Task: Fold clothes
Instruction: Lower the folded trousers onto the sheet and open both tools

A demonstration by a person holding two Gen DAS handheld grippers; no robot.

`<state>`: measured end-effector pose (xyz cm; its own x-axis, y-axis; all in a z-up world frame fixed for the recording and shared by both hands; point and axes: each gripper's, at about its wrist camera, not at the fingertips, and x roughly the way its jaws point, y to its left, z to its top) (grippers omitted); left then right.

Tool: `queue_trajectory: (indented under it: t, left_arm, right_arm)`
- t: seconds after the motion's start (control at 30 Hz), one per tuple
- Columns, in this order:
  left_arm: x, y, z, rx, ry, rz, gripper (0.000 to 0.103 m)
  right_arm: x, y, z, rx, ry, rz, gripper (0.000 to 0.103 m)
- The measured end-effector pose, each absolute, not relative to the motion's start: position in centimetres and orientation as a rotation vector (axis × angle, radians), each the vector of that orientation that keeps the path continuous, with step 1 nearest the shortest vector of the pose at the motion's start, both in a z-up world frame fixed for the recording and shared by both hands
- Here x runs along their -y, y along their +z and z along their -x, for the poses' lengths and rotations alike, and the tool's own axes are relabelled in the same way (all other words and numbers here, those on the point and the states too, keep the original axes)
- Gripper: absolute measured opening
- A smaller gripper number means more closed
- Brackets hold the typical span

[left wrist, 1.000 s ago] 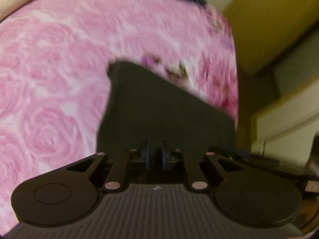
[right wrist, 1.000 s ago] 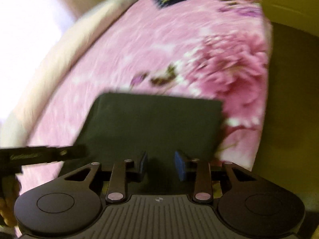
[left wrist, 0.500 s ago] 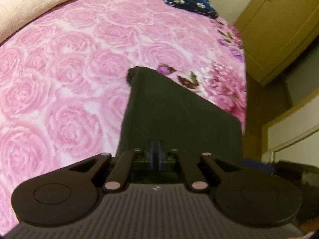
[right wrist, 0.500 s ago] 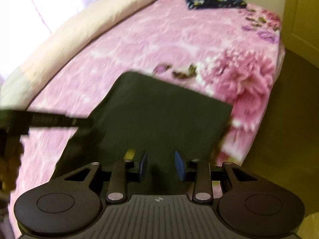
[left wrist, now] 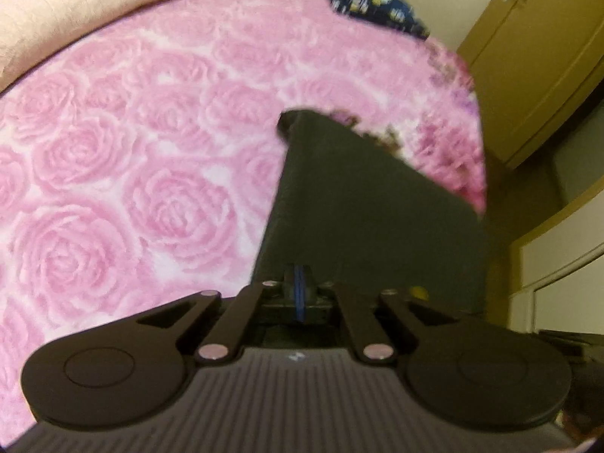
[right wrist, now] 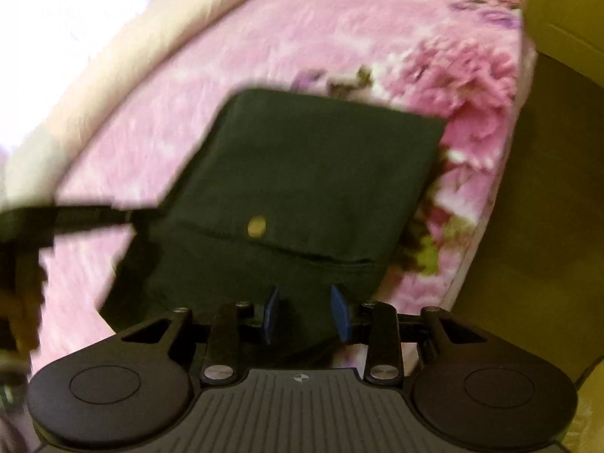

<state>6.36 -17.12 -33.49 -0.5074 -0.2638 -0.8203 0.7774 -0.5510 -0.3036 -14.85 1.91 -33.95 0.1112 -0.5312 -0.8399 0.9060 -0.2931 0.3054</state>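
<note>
Left gripper (left wrist: pixel 298 294): my pads are pressed together at the near hem of the dark garment (left wrist: pixel 358 204); whether cloth sits between them I cannot tell. Right gripper (right wrist: pixel 306 311): jaws apart over the same hem, gripping nothing. Garment lies as a flat rectangle near the edge of the pink bedspread (left wrist: pixel 132 151). Risk: lifting one-handed would skew it, and a drag could slide it off. Beyond, a navy floral bundle (left wrist: pixel 377 7).

The dark garment (left wrist: pixel 362 204) on the bed (left wrist: pixel 113 173) is viewed closely from its near edge by both wrist cameras, aimed forward across it. The left view is set toward its left side, the right view (right wrist: pixel 309 173) nearer its middle. Garment, bed and blue patterned cloth (left wrist: pixel 373 3) beyond are shared.
</note>
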Motion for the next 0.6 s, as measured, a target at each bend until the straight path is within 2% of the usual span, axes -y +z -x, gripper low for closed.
queue_trajectory:
  t: [0.13, 0.23, 0.47, 0.5, 0.53, 0.57, 0.6]
  left_arm:
    - [14.7, -34.7, -7.3, -0.904, -2.049, -1.066, 0.004]
    - [14.9, -35.8, -7.9, -0.983, -1.988, -1.045, 0.004]
    - [14.9, -31.5, -5.7, -0.941, -1.849, -1.187, 0.004]
    - [14.7, -30.8, -5.6, -0.943, -1.815, -1.206, 0.007]
    - [14.3, -30.2, -5.5, -0.944, -1.779, -1.229, 0.009]
    - [13.7, -29.7, -5.4, -0.946, -1.741, -1.255, 0.014]
    - [13.2, -29.2, -5.3, -0.947, -1.704, -1.279, 0.016]
  right_arm:
    - [-2.0, -35.0, 13.1, -0.581, -1.416, -1.164, 0.035]
    - [-1.9, -36.6, 12.3, -0.65, -1.384, -1.138, 0.035]
    - [-1.0, -33.8, 13.7, -0.698, -1.295, -1.264, 0.036]
    - [-1.0, -33.4, 13.8, -0.705, -1.281, -1.279, 0.042]
    - [-1.0, -32.9, 14.0, -0.713, -1.267, -1.295, 0.07]
    - [-1.0, -32.4, 14.2, -0.721, -1.252, -1.31, 0.082]
    - [-0.9, -32.0, 14.3, -0.728, -1.238, -1.325, 0.086]
